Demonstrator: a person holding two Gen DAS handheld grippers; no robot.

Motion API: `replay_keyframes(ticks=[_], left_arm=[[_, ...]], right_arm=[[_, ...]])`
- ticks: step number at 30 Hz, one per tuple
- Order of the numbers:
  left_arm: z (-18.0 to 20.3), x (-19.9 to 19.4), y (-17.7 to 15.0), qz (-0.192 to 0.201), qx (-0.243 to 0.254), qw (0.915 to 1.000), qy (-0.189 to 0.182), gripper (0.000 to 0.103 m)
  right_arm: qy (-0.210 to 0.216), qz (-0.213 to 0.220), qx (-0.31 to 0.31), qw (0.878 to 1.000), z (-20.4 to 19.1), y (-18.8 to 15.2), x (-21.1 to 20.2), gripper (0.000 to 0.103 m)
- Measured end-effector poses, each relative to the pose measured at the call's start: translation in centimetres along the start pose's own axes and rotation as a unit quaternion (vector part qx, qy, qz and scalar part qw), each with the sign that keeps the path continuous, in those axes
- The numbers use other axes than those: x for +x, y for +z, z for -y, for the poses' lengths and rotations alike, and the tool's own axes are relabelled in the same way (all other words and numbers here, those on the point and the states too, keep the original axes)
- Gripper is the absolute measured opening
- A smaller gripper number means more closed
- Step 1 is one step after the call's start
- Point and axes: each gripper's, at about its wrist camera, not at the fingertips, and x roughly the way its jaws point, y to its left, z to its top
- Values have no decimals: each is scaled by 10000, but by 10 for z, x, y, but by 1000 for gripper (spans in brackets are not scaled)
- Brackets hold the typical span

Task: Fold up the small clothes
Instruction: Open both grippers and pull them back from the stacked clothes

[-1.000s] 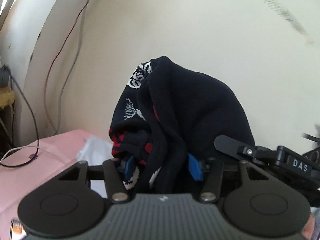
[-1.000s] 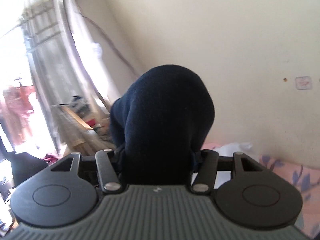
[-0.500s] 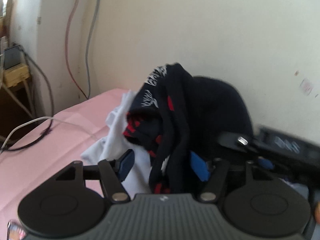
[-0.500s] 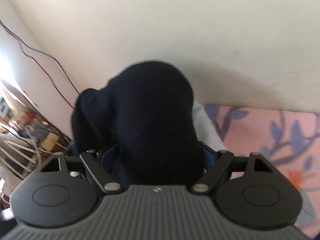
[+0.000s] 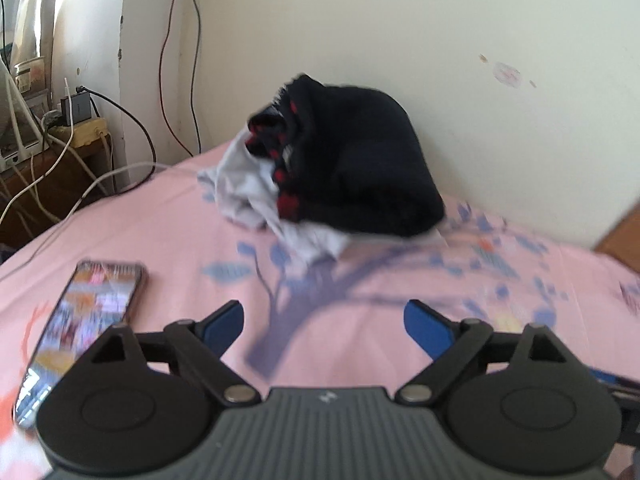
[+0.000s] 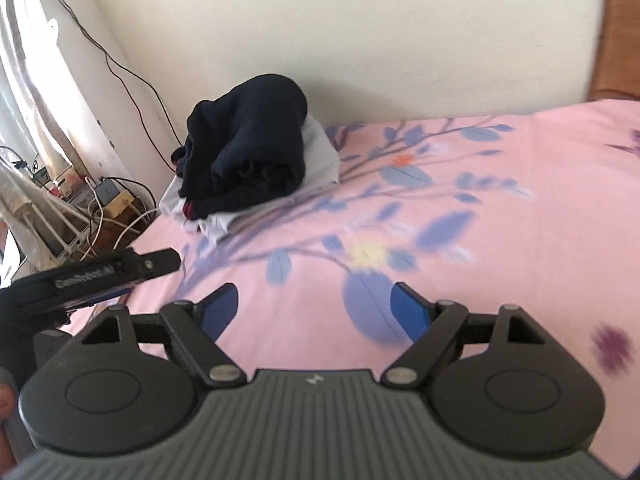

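Nearest, left gripper [image 5: 323,320]: blue pads spread wide, nothing between them, only pink sheet below; jaws just been opening, the dark garment out of them.
Right gripper [image 6: 311,312]: likewise spread, blue pads apart over the floral print, nothing pinched; widened within the last second as well.
Gripper seen from the right wrist: black body of the left tool at the lower left edge, just beside the right one, lettering too blurred to read.
Phone [image 5: 78,336]: flat on the sheet, left of the left gripper, screen lit and face up.
Bedsheet [image 6: 500,216]: pink, printed with blue leaves, branches and small flowers, covering the bed.
Further back, dark garment [image 5: 360,160]: navy, with red and white pattern at its left edge, bunched in a loose heap, well apart from both grippers, close to the wall.
White garment [image 5: 248,188]: crumpled under and beside the dark one, sticking out to the left and front.
Wall [image 5: 400,32]: cream, with a small faint mark at upper right.
Cables [image 5: 168,60]: red and dark leads running down the corner at far left.
Side table [image 5: 48,148]: low, cluttered with chargers and white cords, beyond the bed's left edge.
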Motion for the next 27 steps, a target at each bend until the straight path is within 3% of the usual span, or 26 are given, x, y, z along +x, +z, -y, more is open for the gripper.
replay_keyframes(ticks=[5,11,17,19,27], left_arm=[[10,-16,-24,-43,99,9998,155,93],[21,-25,-41,-64,180,9992,356,96],[29,-19,-54,-191,334,9977,556,98],[28,-20,-54,-132,334,9977,575,103],[25,-13,-54,-374,275,9969,630,103]], right_arm=[[-165,161,-322,9992,6,-22,-26,86],[45,304,29,9995,25,-35,-54,86],[74,249,189,9995,31,-36,-54,86],[79,249,155,9995,30,-37,-54,86],[92,192,146,9997,30,-38,-54,87]])
